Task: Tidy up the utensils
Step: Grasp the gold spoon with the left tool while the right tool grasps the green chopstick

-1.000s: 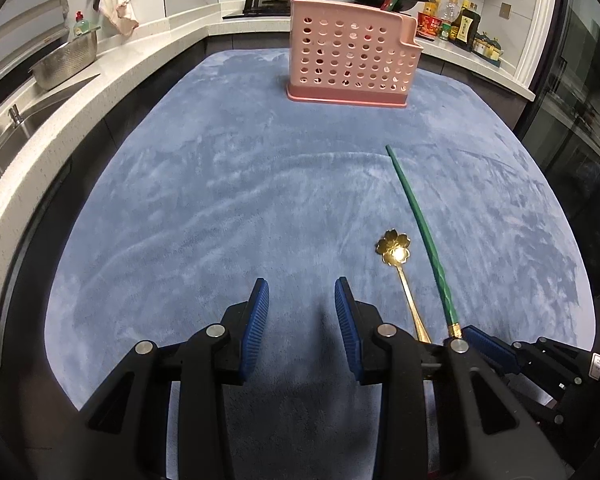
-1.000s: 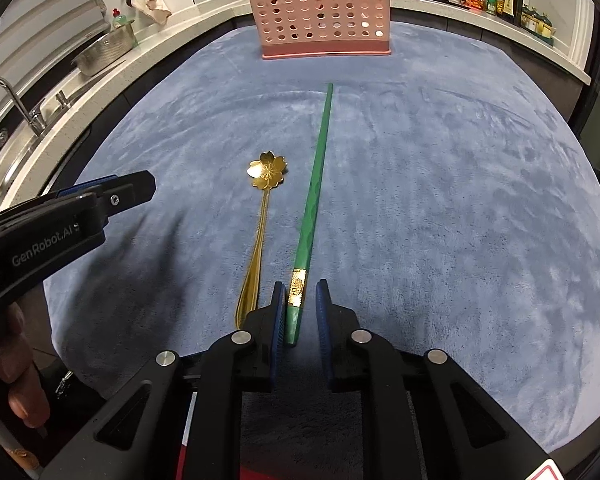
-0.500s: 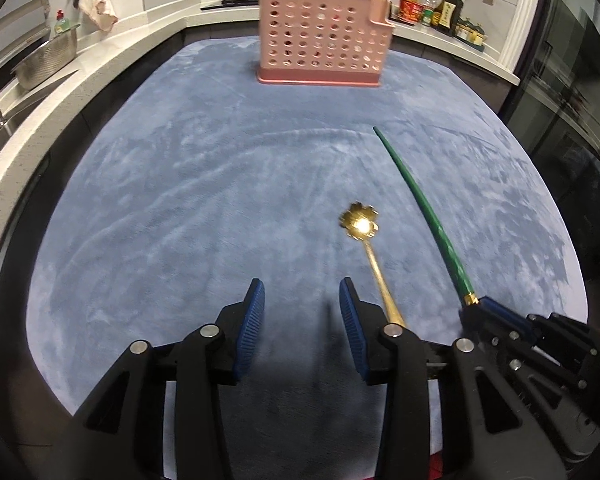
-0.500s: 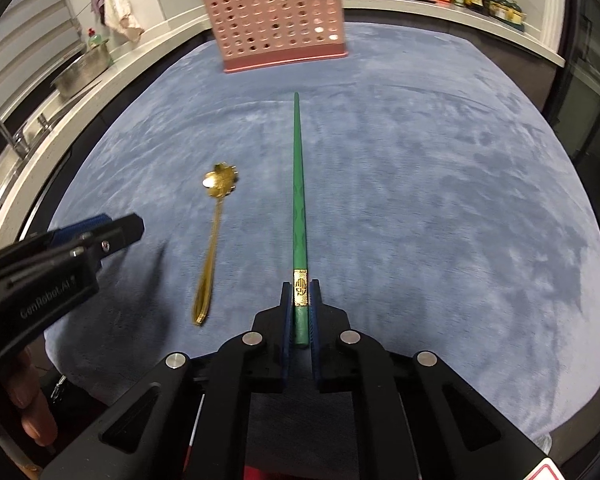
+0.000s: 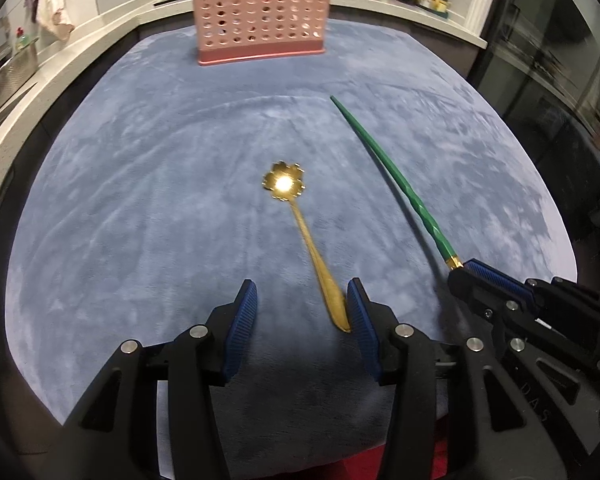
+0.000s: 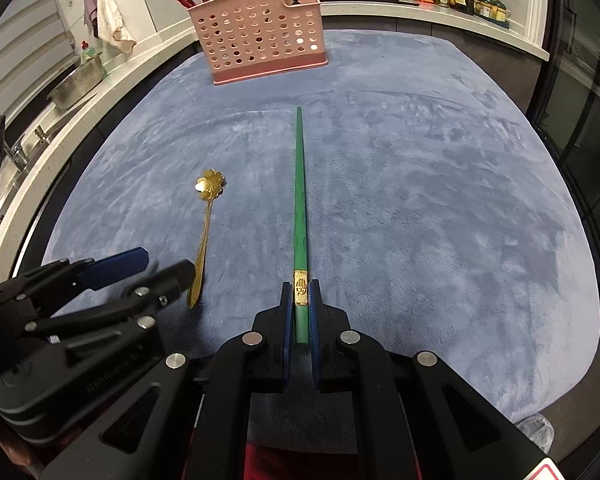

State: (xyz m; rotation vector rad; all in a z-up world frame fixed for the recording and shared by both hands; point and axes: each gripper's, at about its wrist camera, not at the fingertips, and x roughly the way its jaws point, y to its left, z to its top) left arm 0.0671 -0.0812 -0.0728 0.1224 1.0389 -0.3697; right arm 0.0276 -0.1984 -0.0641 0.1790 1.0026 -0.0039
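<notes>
Chopstick [image 6: 300, 200] pinched, right jaws | spoon [image 5: 300, 220] handle between parted left jaws (opening)

Surface [image 6: 440, 208]: blue-grey plush, brushed streaks. Rack [image 6: 262, 36]: pink, grid of round holes. Chopstick [image 6: 300, 200]: green, patterned gold band near the butt. Spoon [image 5: 296, 220]: gold, flower-shaped bowl. Left tongs [image 5: 302, 300] and right tongs [image 6: 301, 300]: black frames, ribbed blue pads, silver screws.
</notes>
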